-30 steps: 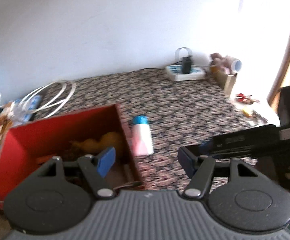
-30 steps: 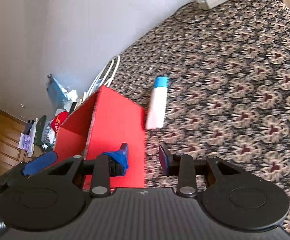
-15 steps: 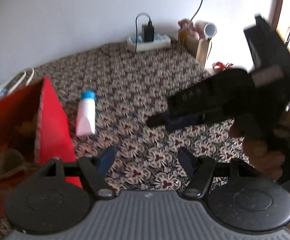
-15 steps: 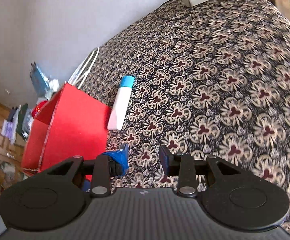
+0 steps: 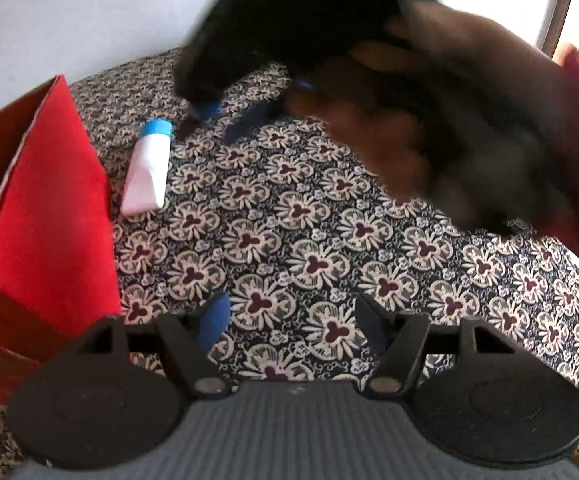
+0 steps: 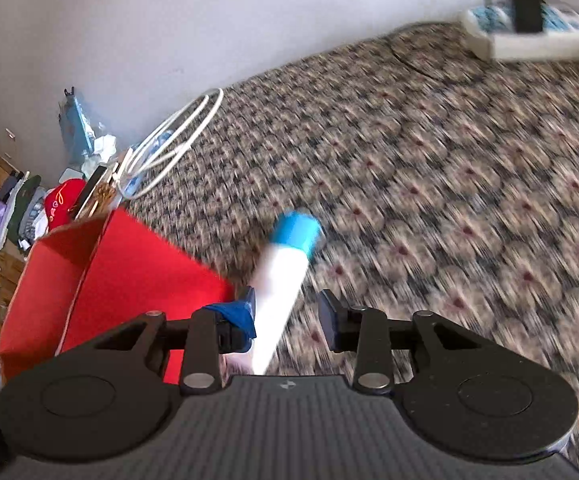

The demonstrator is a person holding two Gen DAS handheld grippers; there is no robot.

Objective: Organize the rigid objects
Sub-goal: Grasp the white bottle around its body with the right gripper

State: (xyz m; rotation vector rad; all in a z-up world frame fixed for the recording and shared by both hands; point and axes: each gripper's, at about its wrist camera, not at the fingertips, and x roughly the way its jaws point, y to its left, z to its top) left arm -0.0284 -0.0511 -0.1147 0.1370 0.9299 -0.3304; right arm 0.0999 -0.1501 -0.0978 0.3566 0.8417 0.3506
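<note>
We see our left tool [image 5: 291,316] hanging over the flower-patterned bed cover [image 5: 309,240], its jaws wide apart with nothing between them. A white tube with a blue cap [image 5: 147,168] lies on the cover just beside the red box [image 5: 45,216]. Our right tool [image 5: 225,120], blurred and held in a hand [image 5: 429,128], reaches close to the tube's cap.

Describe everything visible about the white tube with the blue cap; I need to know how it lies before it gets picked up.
The tube has a white, smooth, plastic-looking body with a pink tinge at its flat crimped end and a light blue cap. It lies flat on the flower-patterned cloth, just beside the red box, cap pointing away from the cameras. It lies between the open fingers of the right gripper; contact with the pads cannot be told through the blur.
</note>
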